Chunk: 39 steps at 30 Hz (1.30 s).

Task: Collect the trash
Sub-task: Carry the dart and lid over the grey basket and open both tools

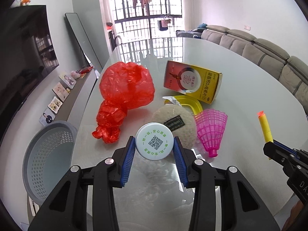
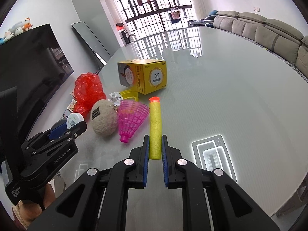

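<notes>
Two black grippers with blue ribbed fingers are working over a glossy pale grey counter (image 1: 240, 80), and each is carrying one piece of trash. The left gripper (image 1: 154, 147) is clamping its fingers (image 1: 129, 155) on the opposite edges of one round white plastic bottle cap (image 1: 154, 141) printed with a green code, holding it face-on to the camera above the counter. The right gripper (image 2: 155, 148) is pinching its fingers (image 2: 146, 154) closed on the lower end of one yellow foam dart (image 2: 155, 129) with an orange tip, the dart pointing away along the fingers.

Lying on the counter are one crumpled red plastic bag (image 1: 125, 96), one yellow and red cardboard box (image 1: 193, 80) resting tilted, one yellow plastic ring (image 1: 189, 102) partly under the box, one small crumpled scrap of white wrapper (image 1: 170, 99) at the ring's near edge, one round beige fuzzy ball (image 1: 179, 125) with a dark label, and one pink plastic shuttlecock skirt (image 1: 210, 130) lying on its side just beside the ball. The ball and the shuttlecock skirt are sitting close together right behind the held cap.

One grey perforated plastic basket (image 1: 48, 159) is standing below the counter's left edge, beside the left gripper.

Both grippers are angling downward toward the counter, side by side; in the right wrist view the left gripper (image 2: 74, 124) is showing at the left with the cap (image 2: 74, 121) between its fingers, and a bit of a person's hand (image 2: 28, 209) is showing beneath it.
</notes>
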### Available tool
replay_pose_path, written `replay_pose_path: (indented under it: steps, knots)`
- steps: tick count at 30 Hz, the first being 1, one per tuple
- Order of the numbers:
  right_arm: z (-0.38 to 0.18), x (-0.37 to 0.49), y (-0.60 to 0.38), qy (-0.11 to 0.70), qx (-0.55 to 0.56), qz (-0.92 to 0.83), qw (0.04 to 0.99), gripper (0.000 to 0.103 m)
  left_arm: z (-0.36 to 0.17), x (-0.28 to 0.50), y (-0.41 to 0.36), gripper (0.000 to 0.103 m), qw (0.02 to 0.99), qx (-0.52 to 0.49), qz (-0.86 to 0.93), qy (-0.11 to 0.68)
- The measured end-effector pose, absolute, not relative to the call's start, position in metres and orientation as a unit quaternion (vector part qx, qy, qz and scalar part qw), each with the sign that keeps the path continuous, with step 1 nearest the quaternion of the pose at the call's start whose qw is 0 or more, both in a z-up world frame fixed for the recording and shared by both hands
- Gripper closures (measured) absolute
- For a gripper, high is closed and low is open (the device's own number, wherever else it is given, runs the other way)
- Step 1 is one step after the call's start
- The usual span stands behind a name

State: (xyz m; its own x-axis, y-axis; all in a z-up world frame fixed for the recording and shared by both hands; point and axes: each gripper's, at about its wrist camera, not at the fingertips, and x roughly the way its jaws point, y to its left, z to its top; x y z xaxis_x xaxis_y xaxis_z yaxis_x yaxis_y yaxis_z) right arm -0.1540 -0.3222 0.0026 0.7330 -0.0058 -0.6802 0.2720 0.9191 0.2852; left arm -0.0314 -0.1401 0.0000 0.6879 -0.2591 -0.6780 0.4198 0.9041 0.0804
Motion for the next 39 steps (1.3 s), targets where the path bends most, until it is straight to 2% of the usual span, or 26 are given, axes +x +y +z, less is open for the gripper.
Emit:
replay_pose_path:
  steps: [17, 30, 39]
  knots:
    - [0.026, -0.086, -0.200, 0.360, 0.104, 0.073, 0.924, 0.091, 0.000, -0.007, 0.003, 0.063, 0.934, 0.054, -0.038, 0.350]
    - [0.011, -0.008, -0.084, 0.403, 0.030, 0.203, 0.892, 0.091, -0.020, 0.023, 0.107, 0.063, 0.924, 0.008, 0.058, 0.379]
    - [-0.010, 0.044, -0.030, 0.442, -0.001, 0.252, 0.861, 0.091, -0.042, 0.047, 0.144, 0.063, 0.909, -0.004, 0.085, 0.409]
